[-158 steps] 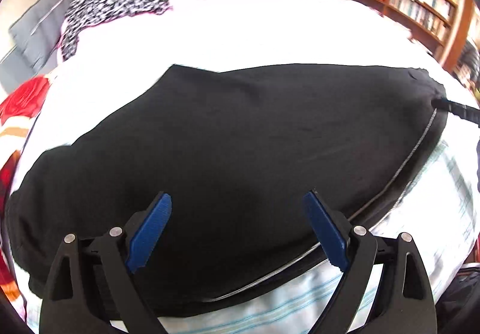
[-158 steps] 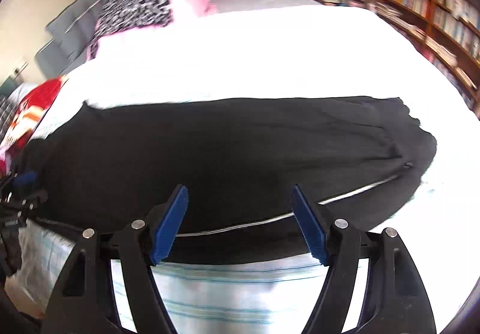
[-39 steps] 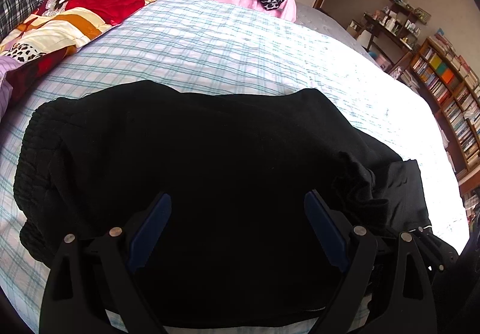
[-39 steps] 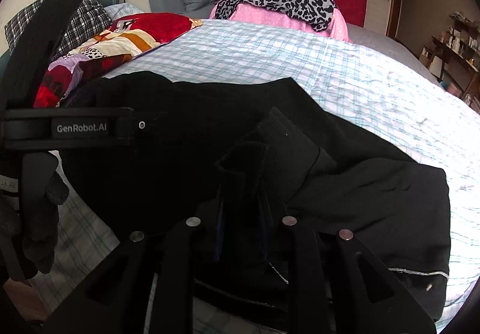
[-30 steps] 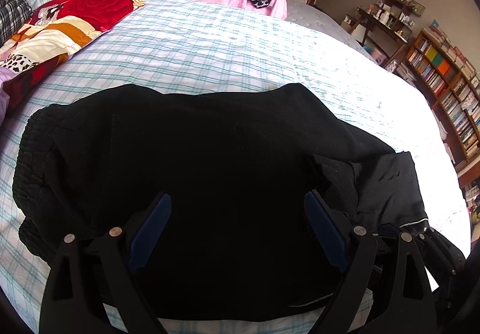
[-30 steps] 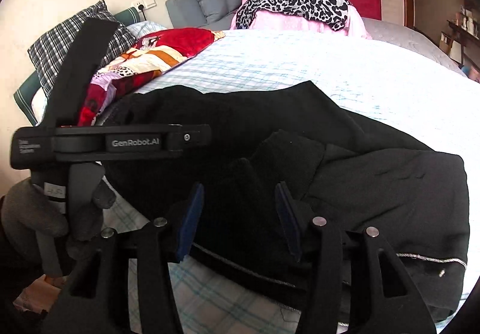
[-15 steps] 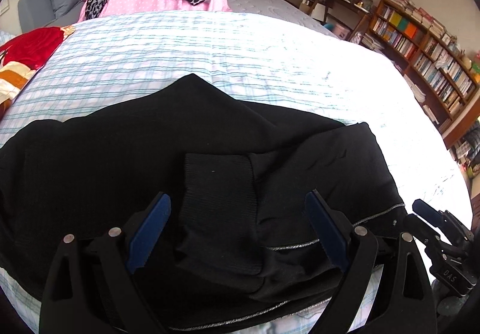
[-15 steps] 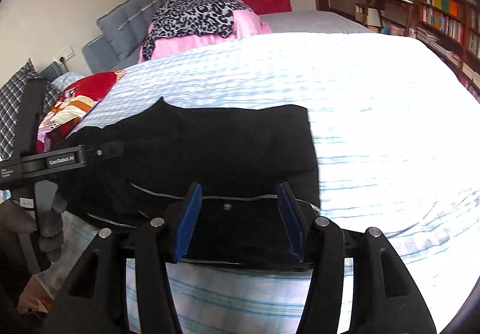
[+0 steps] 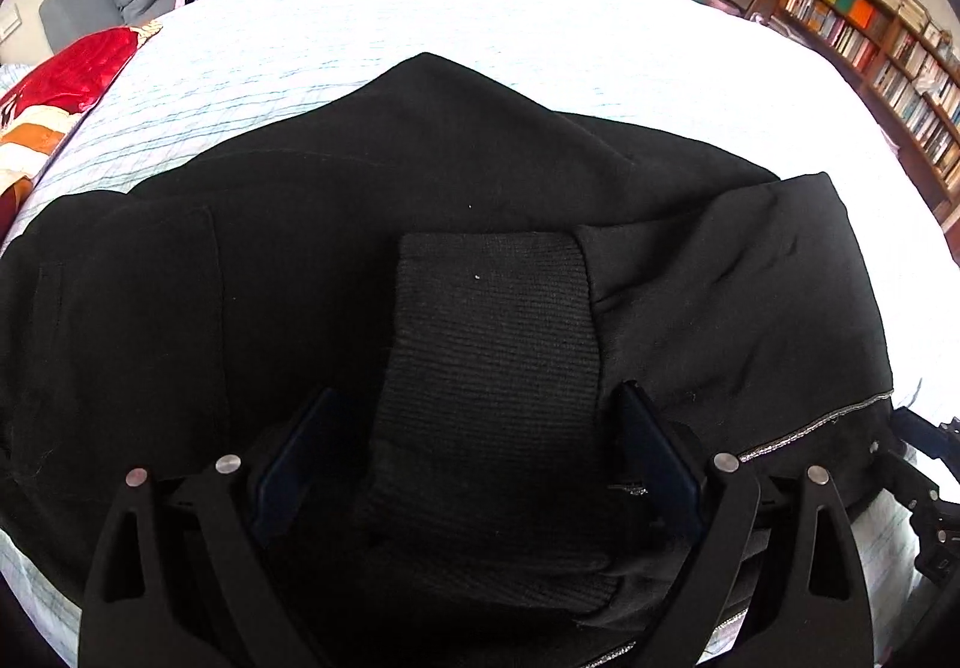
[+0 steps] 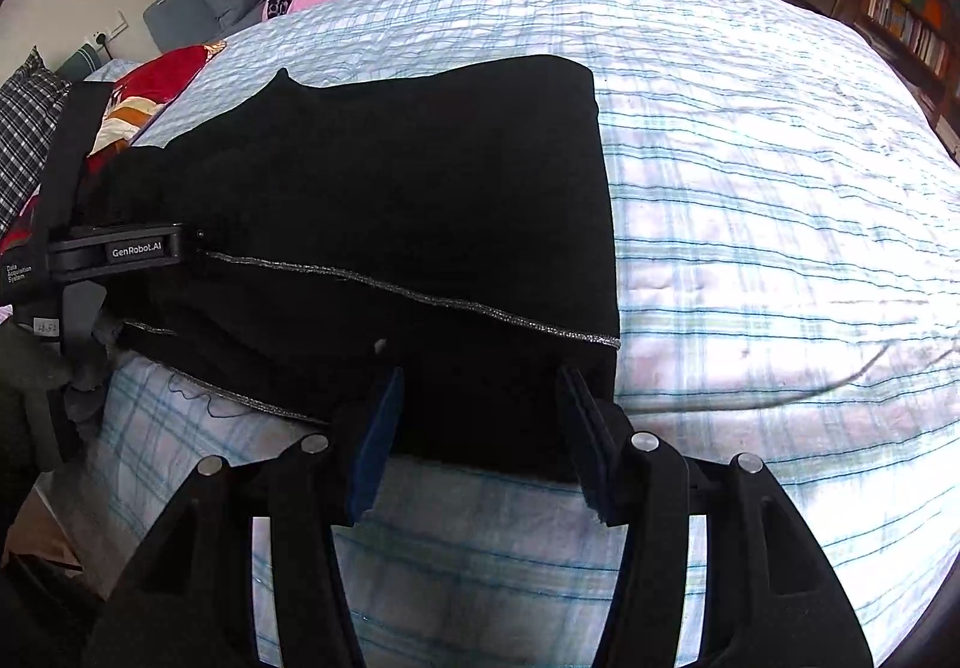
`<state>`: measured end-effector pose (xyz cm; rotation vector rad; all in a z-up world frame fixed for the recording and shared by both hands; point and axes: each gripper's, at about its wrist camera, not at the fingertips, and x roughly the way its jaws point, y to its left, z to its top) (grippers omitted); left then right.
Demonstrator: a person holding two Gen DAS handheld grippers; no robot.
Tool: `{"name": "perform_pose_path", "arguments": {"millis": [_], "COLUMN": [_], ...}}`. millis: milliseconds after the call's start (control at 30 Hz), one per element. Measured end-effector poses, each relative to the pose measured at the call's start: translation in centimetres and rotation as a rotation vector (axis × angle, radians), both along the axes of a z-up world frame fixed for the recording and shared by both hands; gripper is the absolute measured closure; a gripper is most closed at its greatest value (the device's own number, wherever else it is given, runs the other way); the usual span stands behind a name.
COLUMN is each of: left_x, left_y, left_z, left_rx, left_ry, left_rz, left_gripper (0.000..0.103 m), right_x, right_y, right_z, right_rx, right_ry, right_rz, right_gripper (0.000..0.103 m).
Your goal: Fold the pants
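Lying folded — black pants on bed

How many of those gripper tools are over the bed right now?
2. The left gripper hangs open over the ribbed cuff of the black pants; the right gripper stands open at the pants' near edge, on the striped bedsheet.
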<state>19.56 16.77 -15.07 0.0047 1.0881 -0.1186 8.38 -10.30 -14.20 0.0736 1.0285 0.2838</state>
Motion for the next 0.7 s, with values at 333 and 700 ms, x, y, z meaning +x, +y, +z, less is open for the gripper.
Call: {"name": "perform_pose_path", "arguments": {"millis": [333,700], "left_x": [3.9,4.9], "left_y": [-0.8,1.3], "left_z": [2.2,-1.0], "left_rx": [0.063,-0.005], "left_ry": [-0.059,-0.016], "left_rz": [0.046,0.078], "left_gripper": [0.011,0.006], "right_x": [7.1,13.2], "right_y": [0.8,2.3], "right_z": [4.6,-1.8], "right_rx": [0.06,0.019], "right_ry": [-0.124,0.031], "right_rz": [-0.038,-0.058], "right_gripper": [0.049,0.049]}}
